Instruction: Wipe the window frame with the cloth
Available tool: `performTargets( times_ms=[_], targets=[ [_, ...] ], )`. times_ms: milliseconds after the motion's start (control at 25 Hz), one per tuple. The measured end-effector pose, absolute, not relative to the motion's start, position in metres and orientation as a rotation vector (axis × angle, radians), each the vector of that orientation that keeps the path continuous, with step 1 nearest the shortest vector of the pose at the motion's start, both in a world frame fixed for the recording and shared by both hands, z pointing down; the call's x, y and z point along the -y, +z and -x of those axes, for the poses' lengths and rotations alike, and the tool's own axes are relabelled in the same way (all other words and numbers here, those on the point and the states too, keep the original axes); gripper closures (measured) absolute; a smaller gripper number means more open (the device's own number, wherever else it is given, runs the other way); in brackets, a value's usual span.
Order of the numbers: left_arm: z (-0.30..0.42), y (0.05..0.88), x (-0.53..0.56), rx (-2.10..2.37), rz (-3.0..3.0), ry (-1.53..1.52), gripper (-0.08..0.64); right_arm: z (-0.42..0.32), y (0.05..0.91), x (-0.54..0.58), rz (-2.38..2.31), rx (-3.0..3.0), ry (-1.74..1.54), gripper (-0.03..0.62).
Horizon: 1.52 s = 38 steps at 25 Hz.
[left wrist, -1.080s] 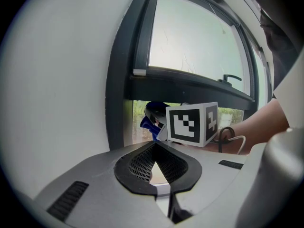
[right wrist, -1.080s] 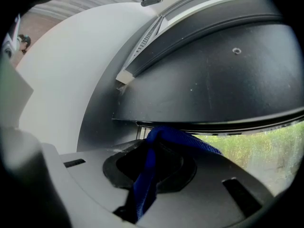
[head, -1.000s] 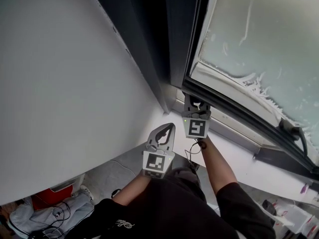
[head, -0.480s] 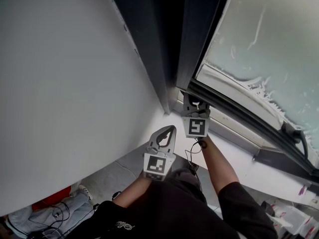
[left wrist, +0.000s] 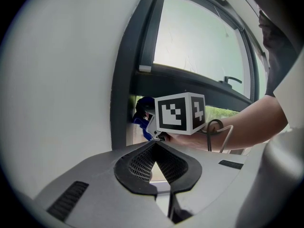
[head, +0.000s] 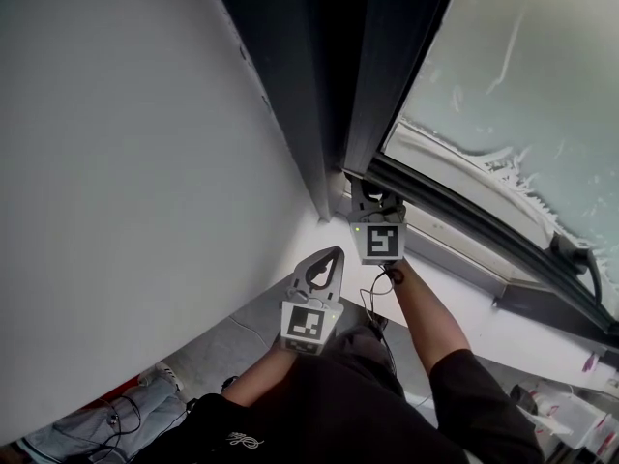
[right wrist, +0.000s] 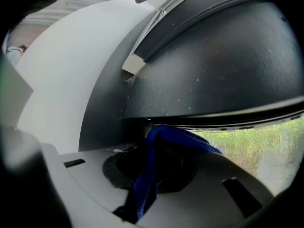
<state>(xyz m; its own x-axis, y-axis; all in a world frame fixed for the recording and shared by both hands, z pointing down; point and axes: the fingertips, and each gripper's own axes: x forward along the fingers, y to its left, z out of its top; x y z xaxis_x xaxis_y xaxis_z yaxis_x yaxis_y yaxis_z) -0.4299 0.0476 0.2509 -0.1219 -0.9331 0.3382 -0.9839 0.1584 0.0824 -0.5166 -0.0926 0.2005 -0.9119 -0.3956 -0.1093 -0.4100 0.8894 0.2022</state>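
My right gripper (head: 375, 199) pinches the blue cloth (right wrist: 151, 175) between its jaws. A fold is bunched ahead of the tips so that fabric, not plastic, meets the dark window frame (right wrist: 213, 75) at its lower corner, beside the white wall (head: 126, 162). My left gripper (head: 332, 256) hangs back, jaws pressed together on nothing, leaving the corner free. I see no container here.

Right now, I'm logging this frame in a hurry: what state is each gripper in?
Left gripper: shut, holding nothing.
Right gripper: shut on the cloth, up against the frame.
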Motion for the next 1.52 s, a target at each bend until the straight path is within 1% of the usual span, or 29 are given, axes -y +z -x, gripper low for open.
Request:
performTargets(
  times_ms=[120,440,760,920,1160,1520],
  targets=[
    [0.433,0.250,-0.050,2.103,-1.824,0.272,0.554,0.519,0.201,0.092,0.635,-2.991,0.363,0.552],
    [0.437,0.261,-0.053,2.130,-1.827,0.234,0.554,0.525,0.198,0.090,0.619,-2.974,0.323,0.552],
    [0.437,0.282,-0.047,2.072,-1.852,0.230,0.554,0.528,0.197,0.091,0.577,-2.962,0.369,0.552],
    [0.447,0.300,-0.051,2.129,-1.777,0.213,0.554,0.525,0.198,0.086,0.542,-2.938,0.282,0.552],
    [0.441,0.322,-0.046,2.181,-1.796,0.247,0.554,0.524,0.216,0.088,0.451,-2.934,0.136,0.552],
    [0.438,0.343,-0.044,2.250,-1.769,0.253,0.554,0.522,0.231,0.086,0.421,-2.914,0.133,0.552]
  ],
)
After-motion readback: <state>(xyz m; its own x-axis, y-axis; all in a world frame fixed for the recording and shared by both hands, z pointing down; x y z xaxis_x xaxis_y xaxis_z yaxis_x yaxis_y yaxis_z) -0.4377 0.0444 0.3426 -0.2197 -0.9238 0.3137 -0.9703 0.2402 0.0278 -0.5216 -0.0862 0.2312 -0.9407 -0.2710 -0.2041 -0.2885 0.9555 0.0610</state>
